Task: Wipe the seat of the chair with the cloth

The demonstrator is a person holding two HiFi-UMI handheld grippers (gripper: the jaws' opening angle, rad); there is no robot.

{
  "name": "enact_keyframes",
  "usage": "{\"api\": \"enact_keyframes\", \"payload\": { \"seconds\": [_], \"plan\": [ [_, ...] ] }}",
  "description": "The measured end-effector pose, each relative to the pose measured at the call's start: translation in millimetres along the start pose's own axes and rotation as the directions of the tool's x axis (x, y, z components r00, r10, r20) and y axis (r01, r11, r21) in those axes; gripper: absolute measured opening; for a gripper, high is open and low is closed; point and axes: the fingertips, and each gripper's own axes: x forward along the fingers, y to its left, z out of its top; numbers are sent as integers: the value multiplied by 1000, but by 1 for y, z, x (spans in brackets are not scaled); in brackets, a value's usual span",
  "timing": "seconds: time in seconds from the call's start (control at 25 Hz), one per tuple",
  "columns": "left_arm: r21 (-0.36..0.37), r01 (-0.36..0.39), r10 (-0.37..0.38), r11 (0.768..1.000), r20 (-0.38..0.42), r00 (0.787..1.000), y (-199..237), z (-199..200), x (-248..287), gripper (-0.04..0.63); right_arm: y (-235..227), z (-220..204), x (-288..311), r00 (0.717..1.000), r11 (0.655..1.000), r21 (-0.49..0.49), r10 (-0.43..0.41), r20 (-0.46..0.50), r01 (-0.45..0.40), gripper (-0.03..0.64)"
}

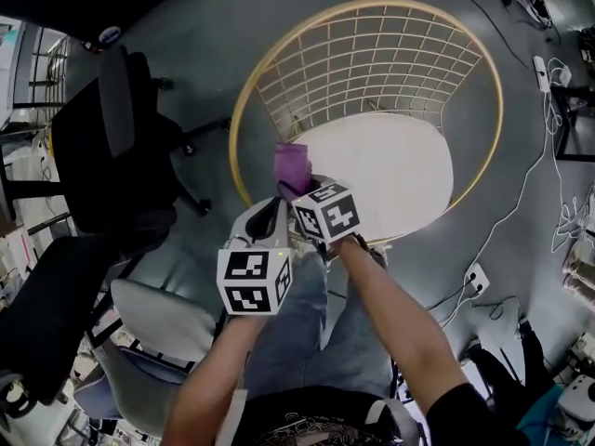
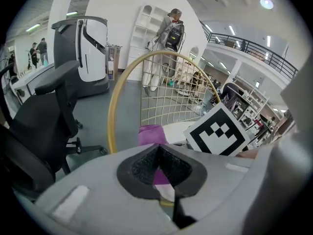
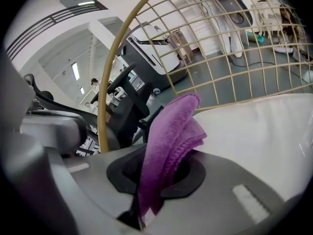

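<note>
The chair has a gold wire back [image 1: 372, 49] and a white seat [image 1: 390, 165]. A folded purple cloth [image 1: 291, 167] stands up over the seat's near left edge, and my right gripper [image 1: 299, 190] is shut on its lower end. In the right gripper view the cloth [image 3: 171, 131] rises out of the closed jaws above the seat [image 3: 264, 131]. Just left of the right one, my left gripper [image 1: 270, 214] is shut with nothing in it. The left gripper view shows the cloth [image 2: 151, 133] and the right gripper's marker cube [image 2: 217, 133] beyond its jaws.
A black office chair [image 1: 102, 156] stands to the left, and a grey chair [image 1: 158, 319] is at the lower left. A white power strip [image 1: 476, 277] and cables [image 1: 548, 156] lie on the grey floor to the right. The person's jeans [image 1: 307, 323] are just before the seat.
</note>
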Motion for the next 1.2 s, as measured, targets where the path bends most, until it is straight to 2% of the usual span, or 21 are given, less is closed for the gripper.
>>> {"api": "enact_keyframes", "payload": {
  "seconds": [0.2,0.76,1.2],
  "plan": [
    [-10,-15,15,1000,-5,1000,2,0,4,0,-8,9,2,999,995,96,27,40,-31,63],
    [-20,-28,28,999,-8,1000,-9,9,25,0,-54,38,-9,991,961,271,13,136,-50,63],
    [-7,-36,36,999,-25,999,-21,13,37,0,-114,43,-34,978,893,448,-67,200,-30,63]
  ]
}}
